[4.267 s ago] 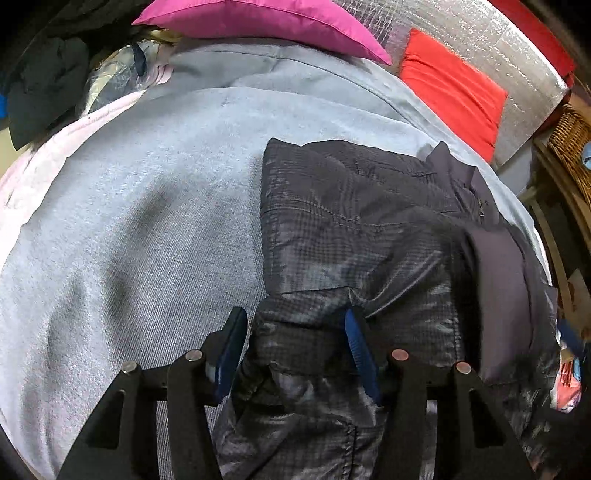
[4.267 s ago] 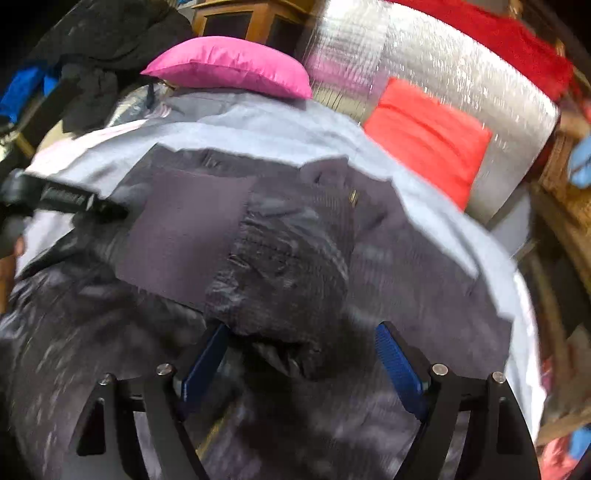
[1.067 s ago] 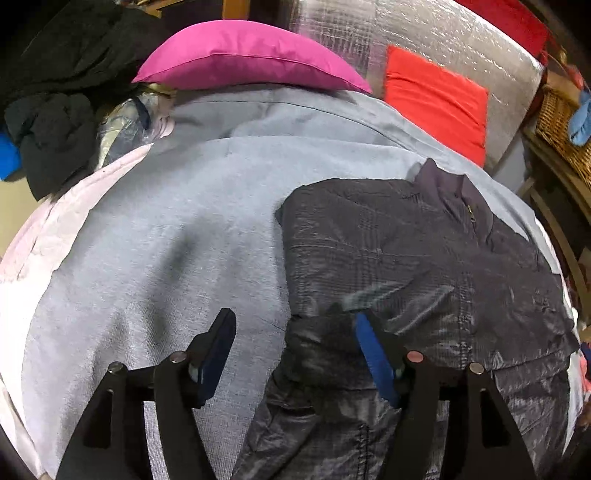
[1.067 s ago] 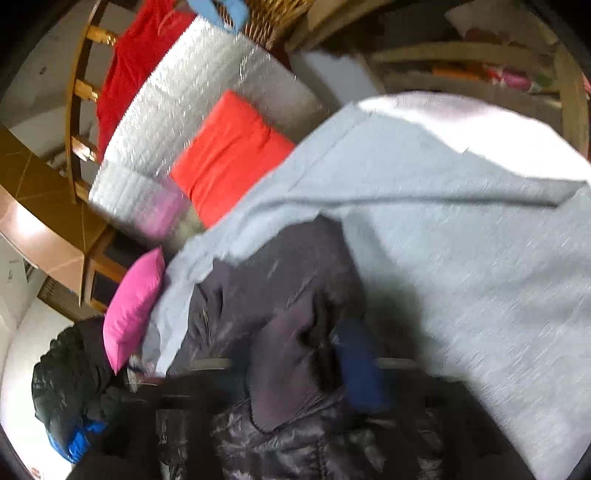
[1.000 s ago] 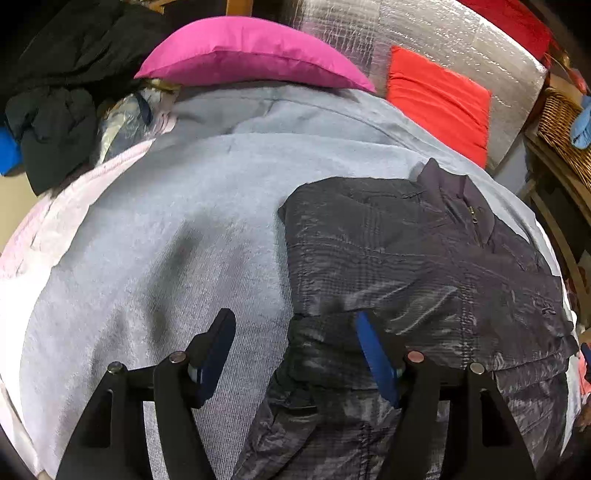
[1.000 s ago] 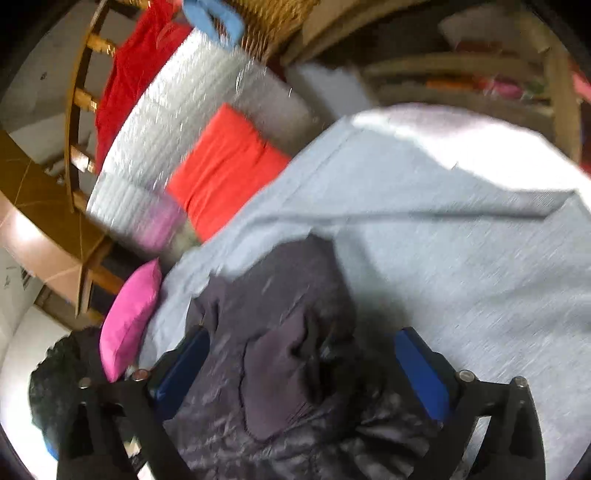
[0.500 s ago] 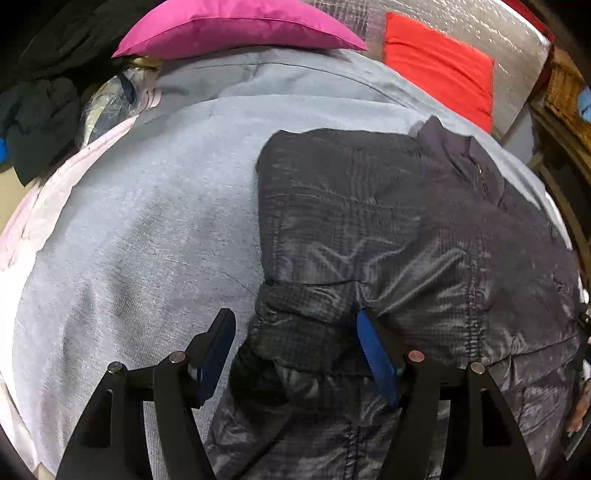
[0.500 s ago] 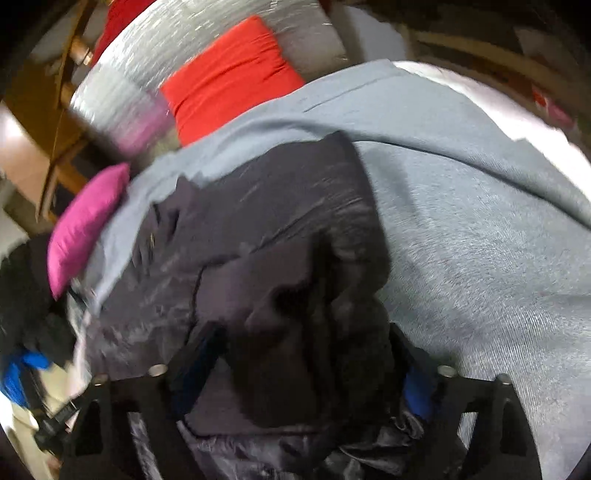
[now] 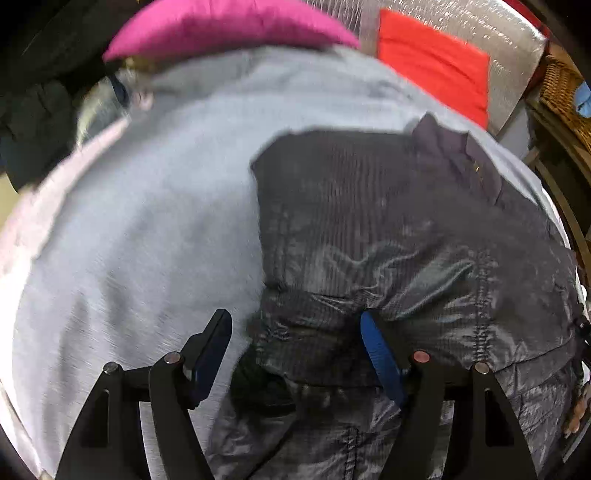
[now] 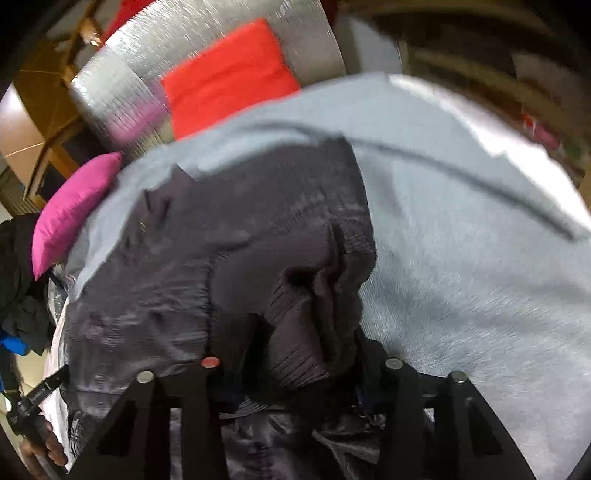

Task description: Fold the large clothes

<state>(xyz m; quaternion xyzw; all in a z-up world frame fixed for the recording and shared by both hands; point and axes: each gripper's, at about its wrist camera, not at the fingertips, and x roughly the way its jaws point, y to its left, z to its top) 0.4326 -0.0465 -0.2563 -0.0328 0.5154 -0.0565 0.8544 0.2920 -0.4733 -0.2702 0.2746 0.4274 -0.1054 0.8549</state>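
A dark grey quilted jacket (image 9: 388,229) lies on a grey bed cover (image 9: 147,229), collar toward the far side. My left gripper (image 9: 295,347) is open, its blue pads standing around a bunched fold at the jacket's left edge. In the right wrist view the jacket (image 10: 221,236) lies to the left, and a thick bunch of its fabric fills the gap of my right gripper (image 10: 288,373). The right pads are hidden under the cloth, so I cannot tell how far the jaws are closed.
A pink pillow (image 9: 229,26) and a red cushion (image 9: 432,59) on a silver padded panel (image 9: 480,29) sit at the far end. Dark clothes (image 9: 37,110) pile at the far left. A wicker basket (image 9: 565,96) stands far right. The grey cover (image 10: 461,240) spreads right of the jacket.
The right gripper has swung round and moved onto the jacket's right side, cloth now bunched between its fingers. The left gripper stayed open around the left fold and shifted slightly.
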